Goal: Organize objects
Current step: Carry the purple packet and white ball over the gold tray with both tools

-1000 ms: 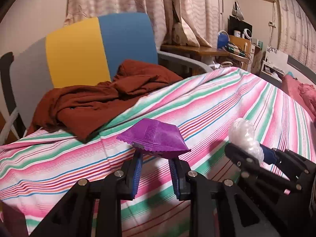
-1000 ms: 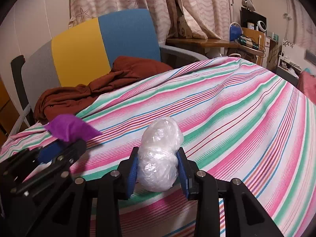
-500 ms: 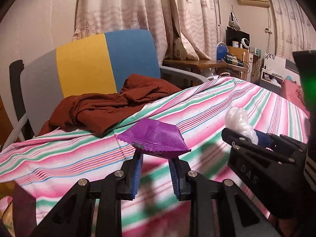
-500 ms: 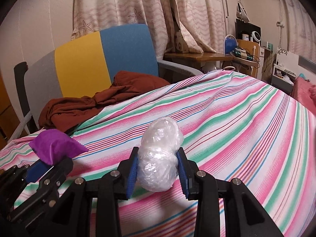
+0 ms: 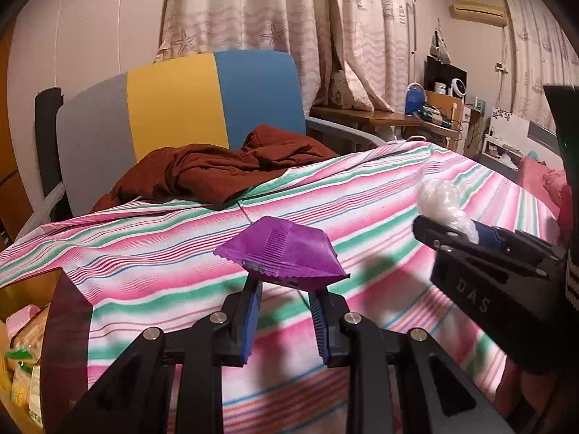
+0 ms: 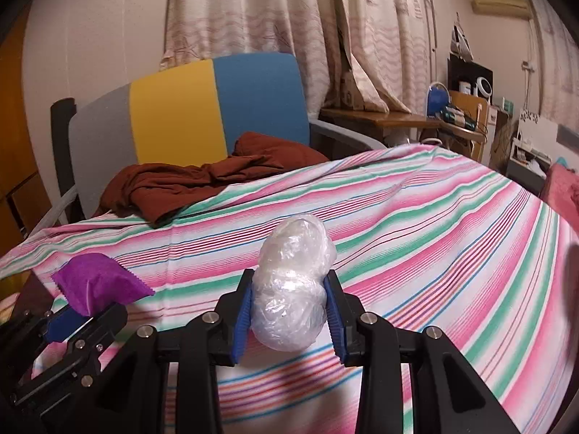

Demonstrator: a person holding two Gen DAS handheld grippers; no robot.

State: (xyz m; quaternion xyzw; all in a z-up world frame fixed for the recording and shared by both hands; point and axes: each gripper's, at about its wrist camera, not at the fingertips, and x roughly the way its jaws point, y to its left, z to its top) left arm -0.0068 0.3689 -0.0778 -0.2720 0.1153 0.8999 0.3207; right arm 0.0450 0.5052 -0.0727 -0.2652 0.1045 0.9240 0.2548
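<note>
Stripes of pink, green and white run across the bedspread (image 5: 380,195) that fills the lower half of both wrist views. The left gripper (image 5: 286,291) pinches a purple packet (image 5: 286,253) by its crimped lower edge between 2 blue-padded fingers (image 5: 251,311), and the packet sits lifted above the cloth with its shadow falling on the stripes below. In the right wrist view the same packet (image 6: 97,282) shows at the lower left, poking up from the left gripper (image 6: 81,316). The right gripper (image 6: 289,307) is clamped on a white plastic-wrapped bundle (image 6: 293,289), its 2 blue pads (image 6: 242,318) pressed against the bundle's sides; the bundle stands tall between them and rises above the fingertips. From the left wrist camera, the bundle (image 5: 443,204) appears at the right edge, held clear of the bedspread by the right gripper (image 5: 466,231). The 2 grippers sit side by side, near each other but apart. Beyond the bed stands a chair (image 5: 173,108) with grey, yellow and blue panels on its back, and a rumpled rust-brown garment (image 5: 217,173) lies on it, spilling onto the edge of the bedspread. Patterned curtains (image 6: 289,18) hang behind the chair, and a wooden desk (image 6: 398,119) cluttered with small items stands to the right
</note>
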